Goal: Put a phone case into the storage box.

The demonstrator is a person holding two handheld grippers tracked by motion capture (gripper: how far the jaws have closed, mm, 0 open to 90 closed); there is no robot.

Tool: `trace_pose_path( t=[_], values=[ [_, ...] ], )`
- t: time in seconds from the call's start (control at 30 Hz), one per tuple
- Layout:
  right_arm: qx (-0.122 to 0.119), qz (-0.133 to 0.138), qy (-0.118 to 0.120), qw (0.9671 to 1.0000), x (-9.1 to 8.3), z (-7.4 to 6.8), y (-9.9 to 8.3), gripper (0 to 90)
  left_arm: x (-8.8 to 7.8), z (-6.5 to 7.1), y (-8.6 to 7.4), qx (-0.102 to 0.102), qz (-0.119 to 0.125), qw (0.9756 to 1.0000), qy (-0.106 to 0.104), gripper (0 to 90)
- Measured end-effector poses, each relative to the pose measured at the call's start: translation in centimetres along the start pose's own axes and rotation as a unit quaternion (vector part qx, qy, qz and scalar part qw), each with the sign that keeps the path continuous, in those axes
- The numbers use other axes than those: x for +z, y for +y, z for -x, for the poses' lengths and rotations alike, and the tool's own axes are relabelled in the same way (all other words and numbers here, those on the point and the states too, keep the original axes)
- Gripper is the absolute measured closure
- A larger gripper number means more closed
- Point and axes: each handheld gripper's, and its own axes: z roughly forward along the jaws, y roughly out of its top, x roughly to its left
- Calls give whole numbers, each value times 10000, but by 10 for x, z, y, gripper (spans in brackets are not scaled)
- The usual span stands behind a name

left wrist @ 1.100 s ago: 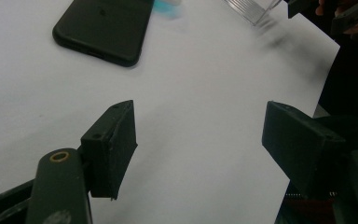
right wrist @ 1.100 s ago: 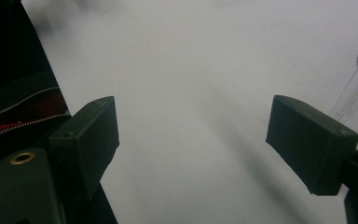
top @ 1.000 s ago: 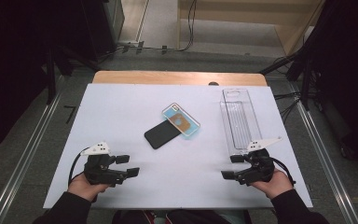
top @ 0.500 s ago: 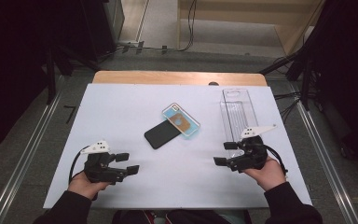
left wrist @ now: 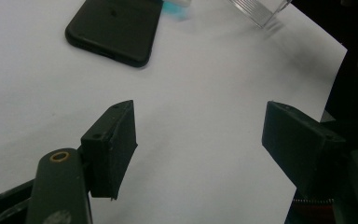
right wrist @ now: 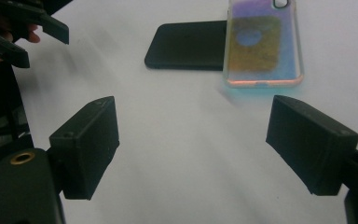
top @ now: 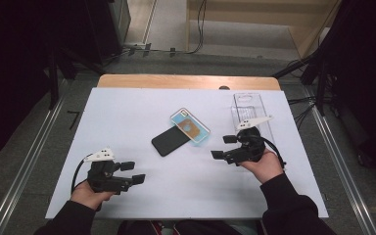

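My right gripper, jaws apart and empty, sits near the black phone, which lies partly under the iridescent case; clear tray behind; left gripper also apart.

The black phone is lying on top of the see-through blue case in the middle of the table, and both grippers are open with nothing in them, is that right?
Not quite. In the high view the see-through blue case lies partly on top of the black phone, not under it; the right gripper view shows the same overlap. The rest holds: the left gripper and the right gripper are both open and hold nothing.
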Motion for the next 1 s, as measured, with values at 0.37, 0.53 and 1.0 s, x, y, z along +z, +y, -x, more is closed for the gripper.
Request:
trace_pose_path(
  t=[0.37, 0.53, 1.0],
  values=[
    [-11, -180, 37, 9998, 29, 7, 23, 0, -1, 0, 0, -6, 6, 10000, 19, 262],
    [43, -95, -84, 9999, 39, 11, 32, 0, -1, 0, 0, -23, 6, 10000, 23, 262],
    [75, -20, -359, 9993, 61, 28, 56, 37, -1, 0, -1, -28, 33, 10000, 4, 262]
  ],
)
